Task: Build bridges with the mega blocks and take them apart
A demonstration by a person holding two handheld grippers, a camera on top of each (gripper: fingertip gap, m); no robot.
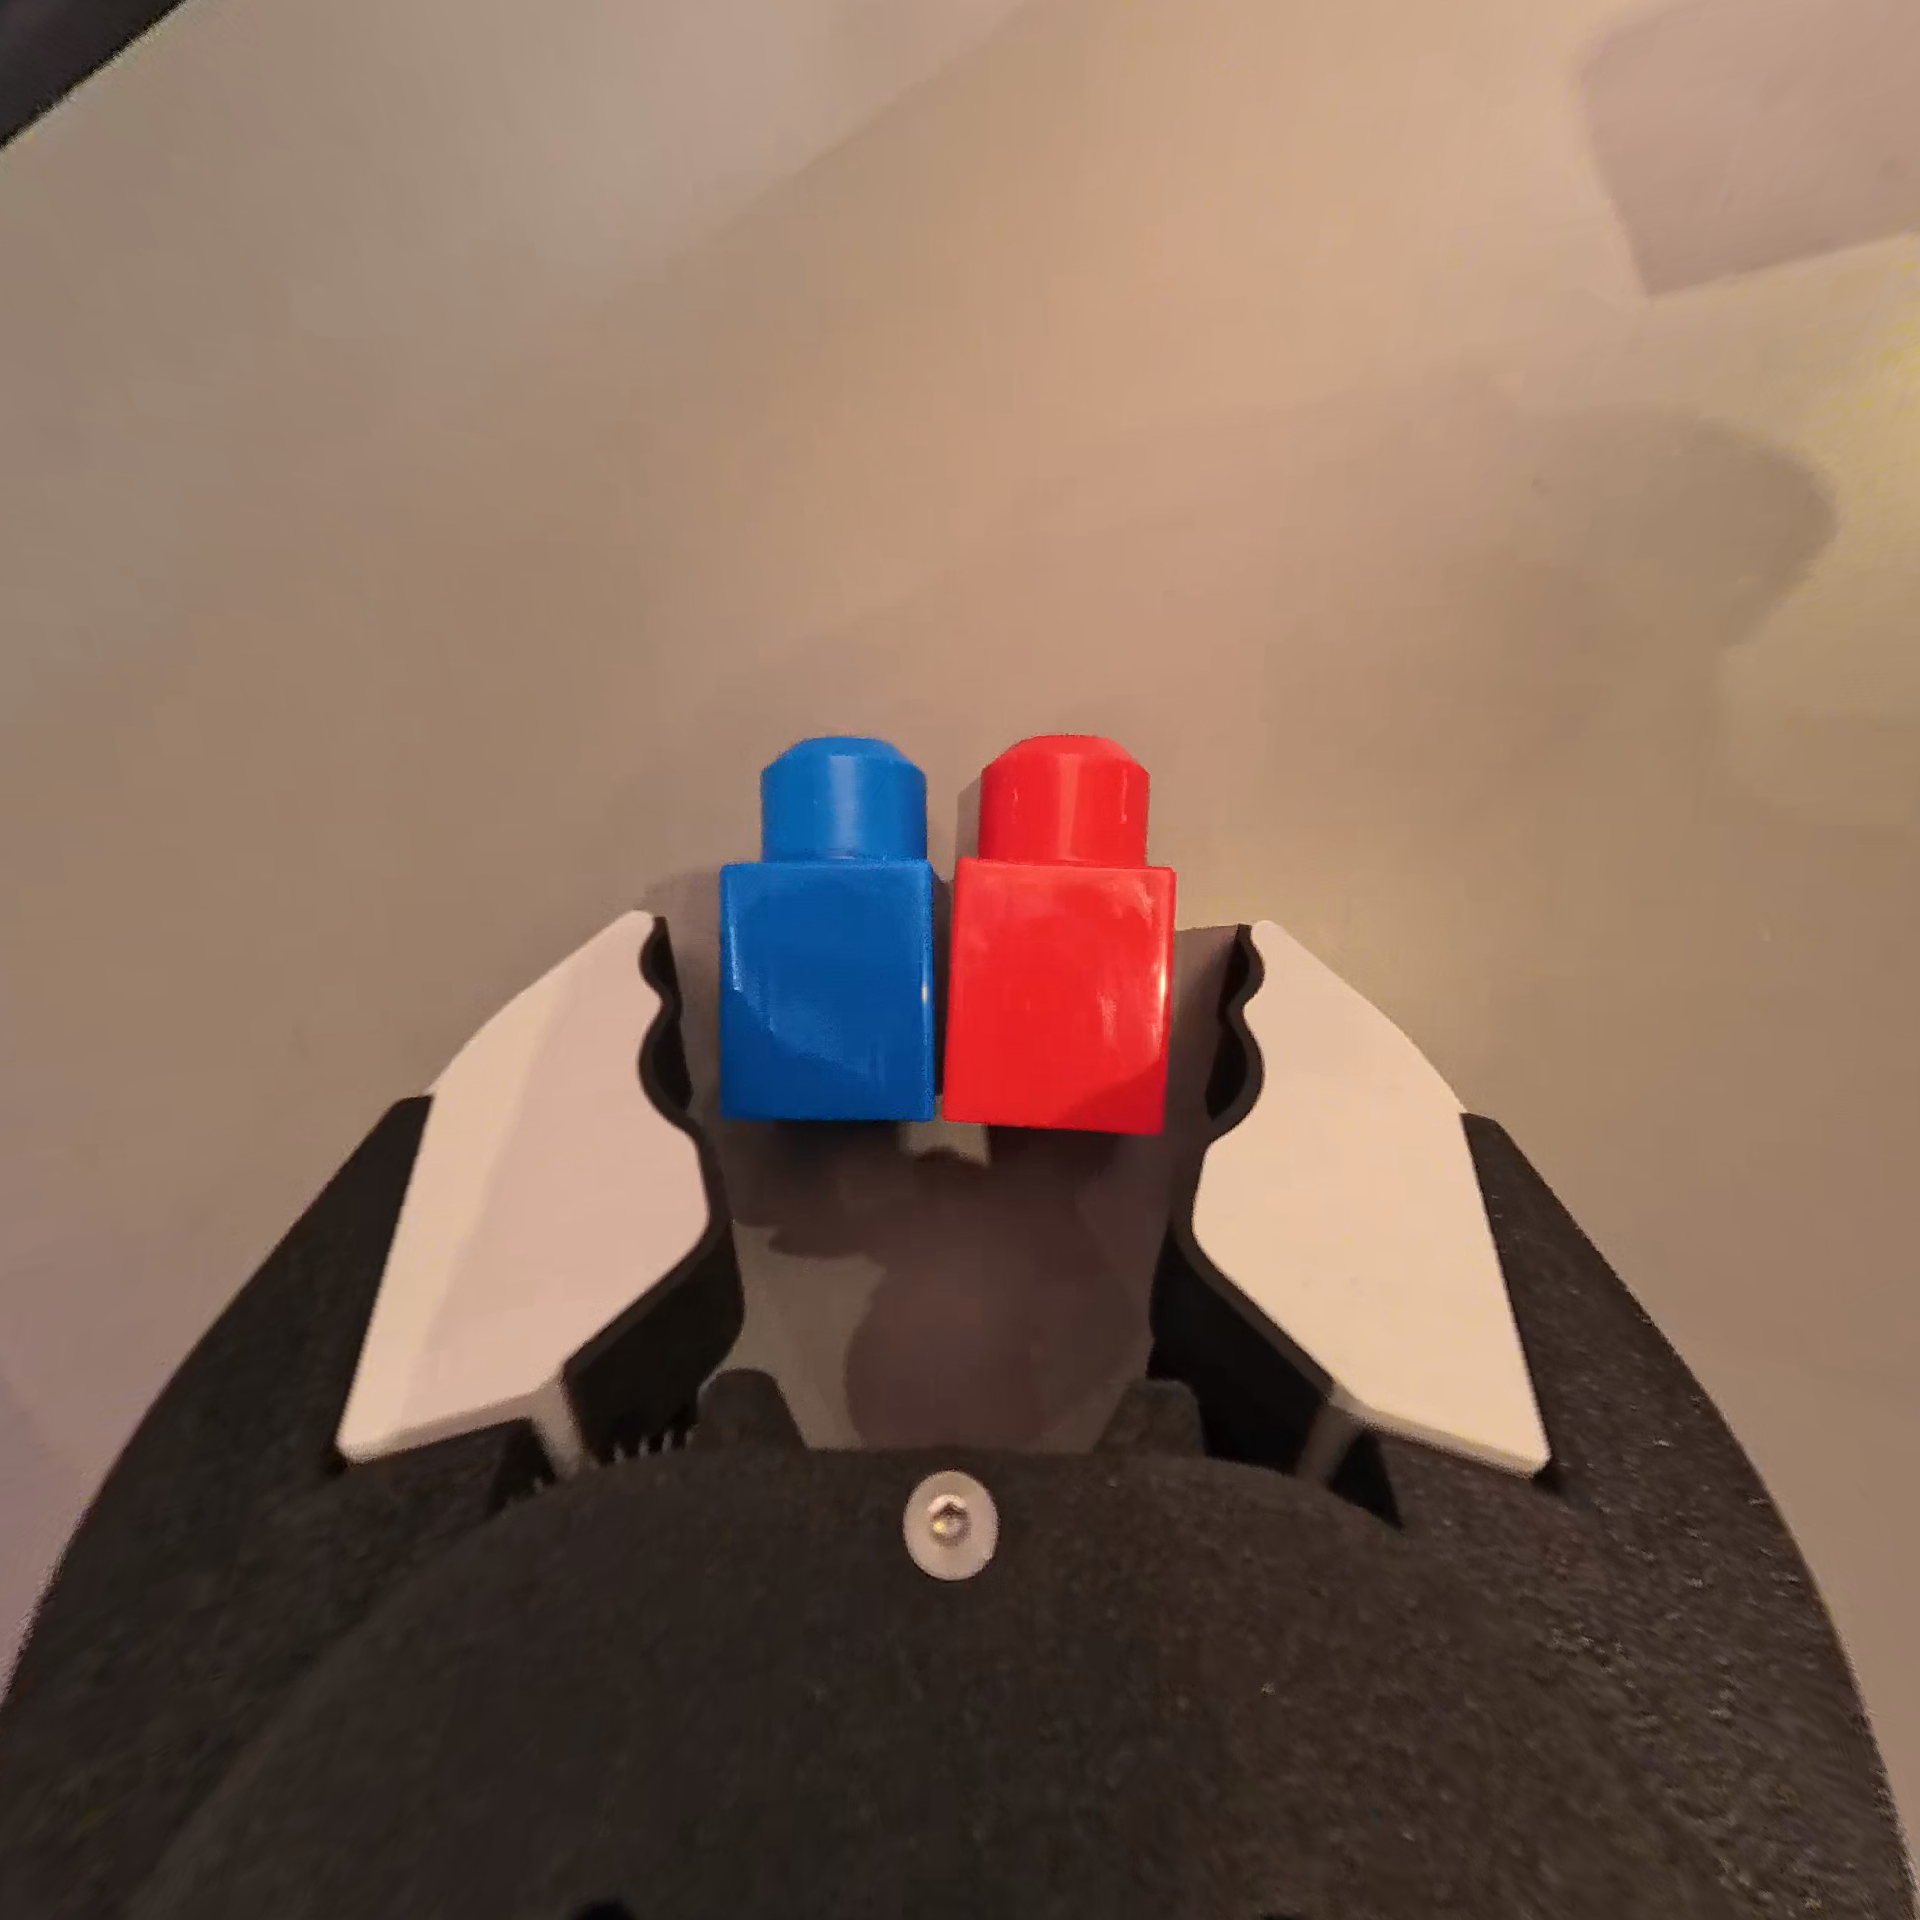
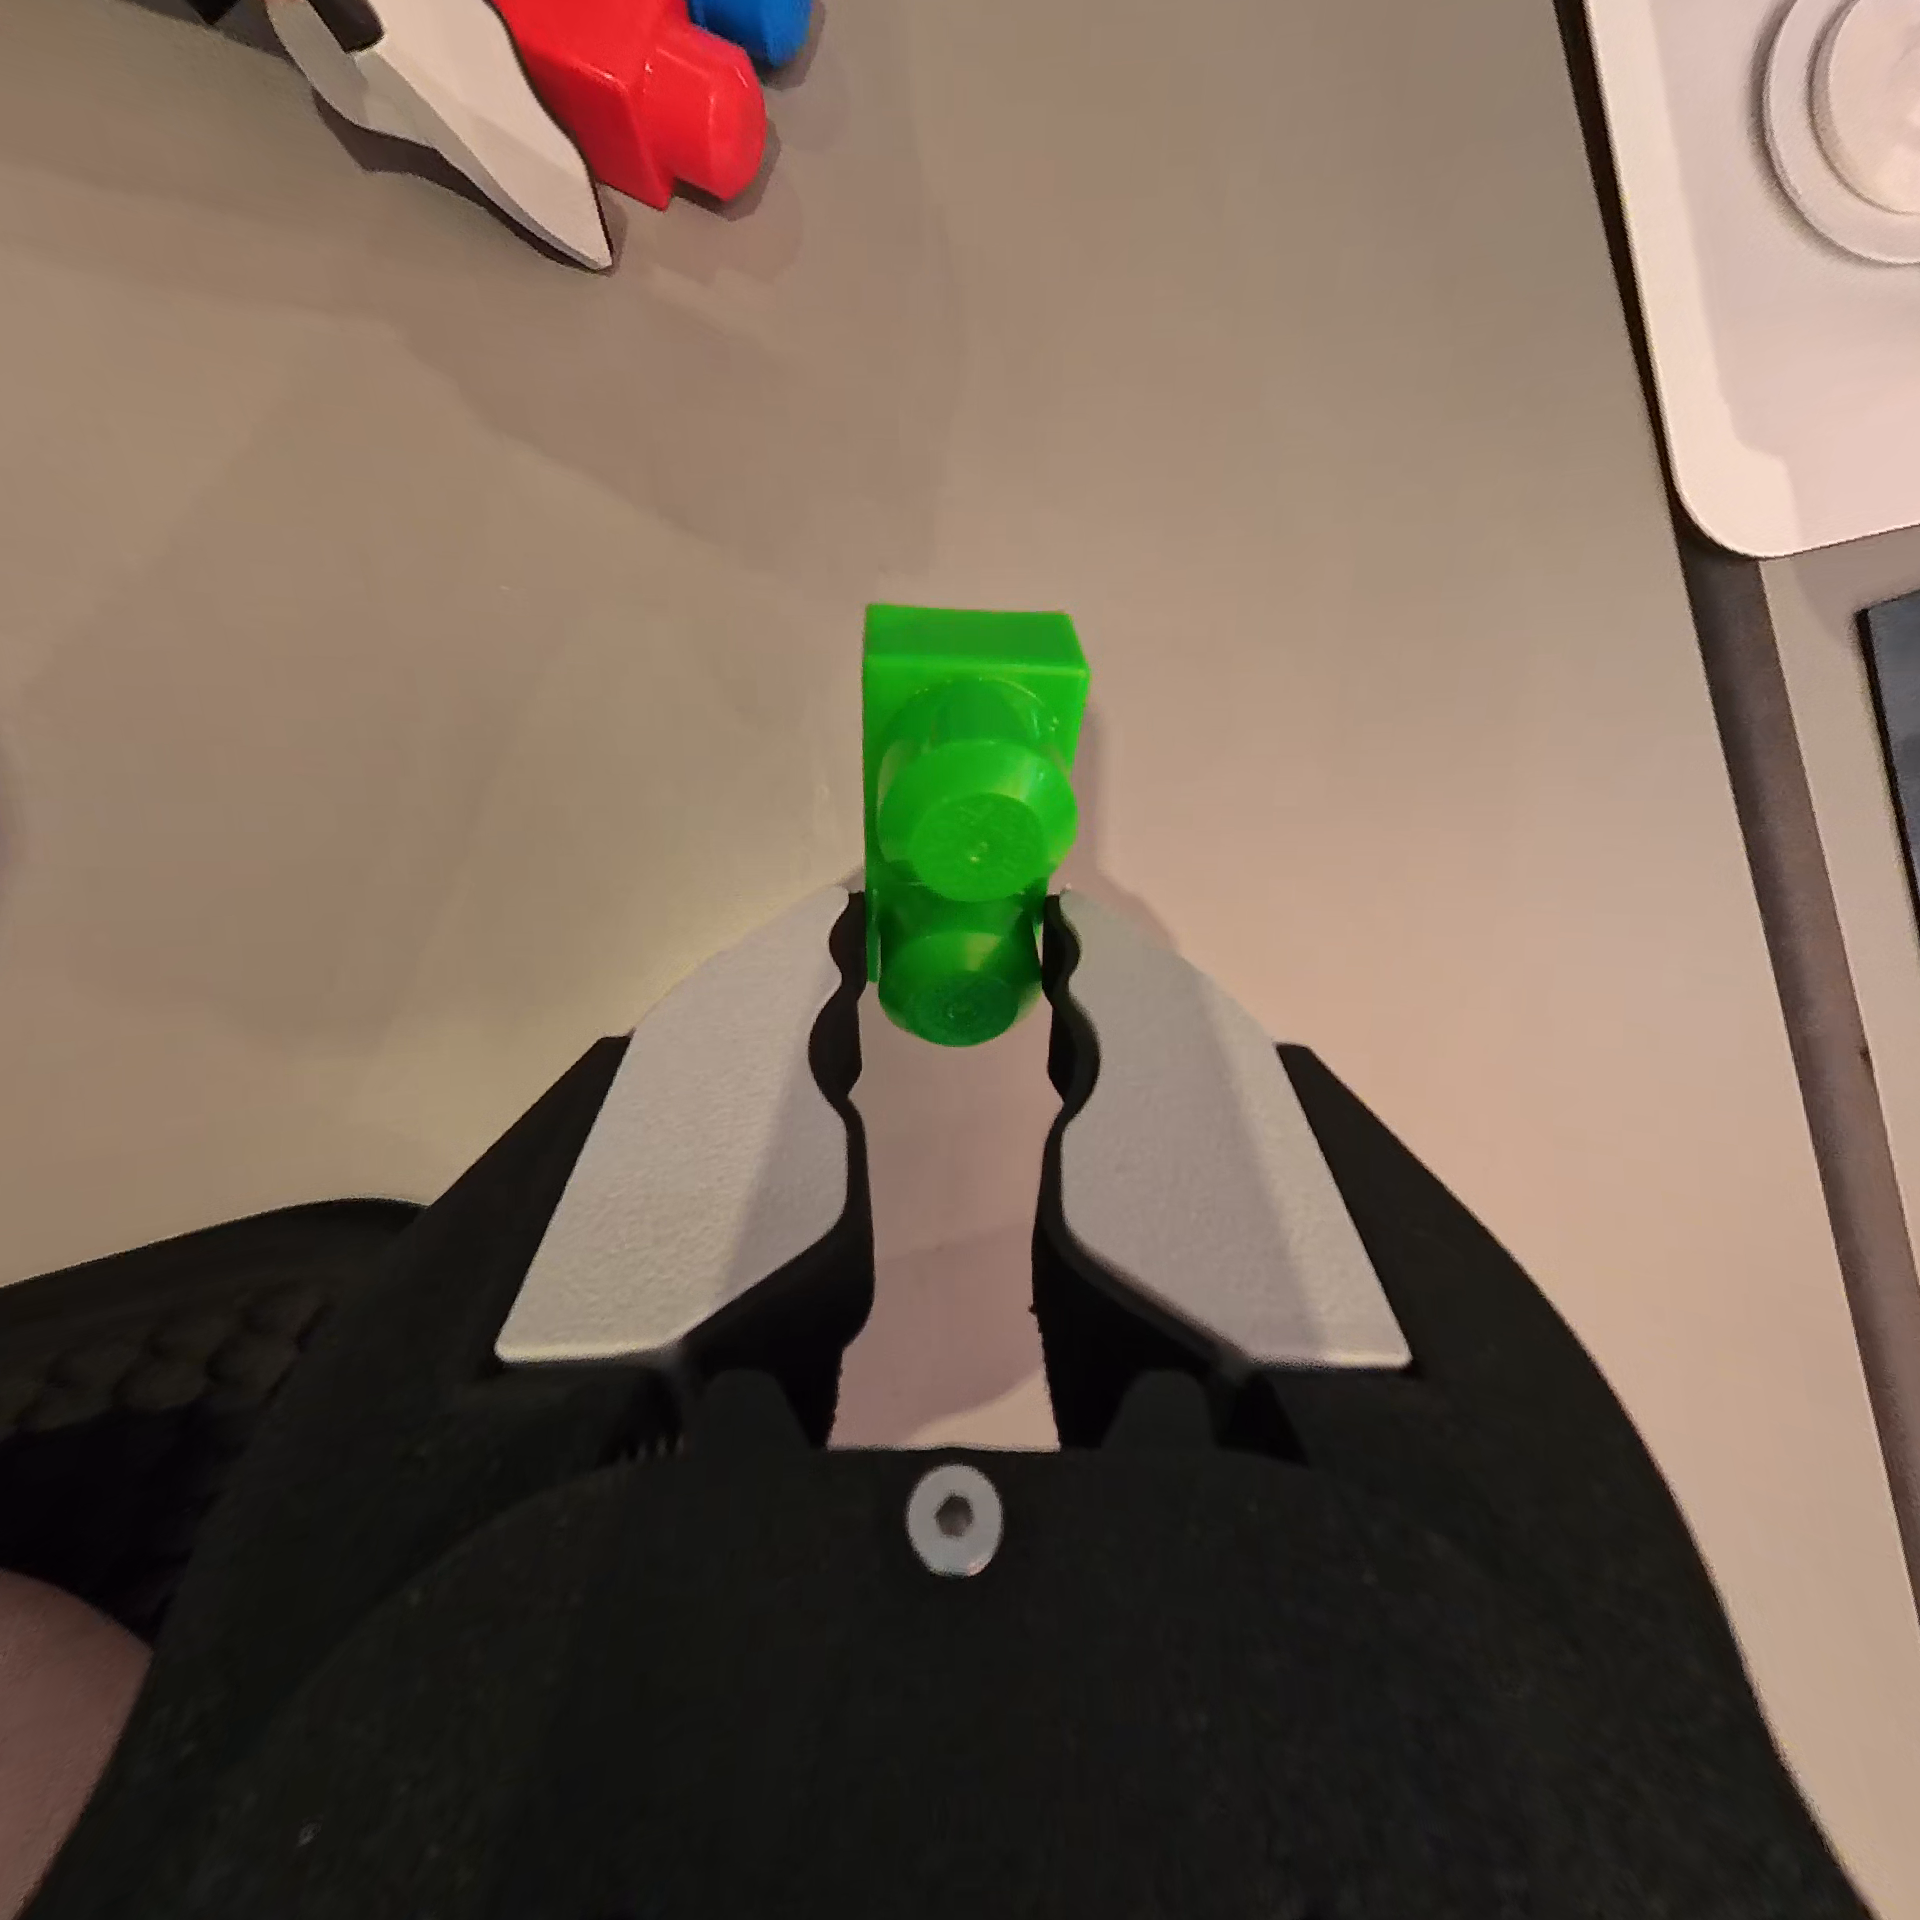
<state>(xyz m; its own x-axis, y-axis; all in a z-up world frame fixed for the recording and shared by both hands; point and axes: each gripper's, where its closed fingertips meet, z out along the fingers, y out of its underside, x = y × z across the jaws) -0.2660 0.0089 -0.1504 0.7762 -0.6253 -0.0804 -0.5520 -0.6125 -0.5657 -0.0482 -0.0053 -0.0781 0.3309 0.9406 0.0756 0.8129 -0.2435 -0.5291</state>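
Right wrist view alone shows right tongs gripping green block; left tongs wide around blue and red blocks.

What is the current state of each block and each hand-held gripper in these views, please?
Blue block: upright on the table, stud up, side by side with the red one, not gripped.
Red block: upright, stud up, not gripped.
Green block: two studs, both facing the camera, clamped at its near end.
Left hand-held gripper: open, fingers flanking the blue and red pair.
Right hand-held gripper: shut on the green block.
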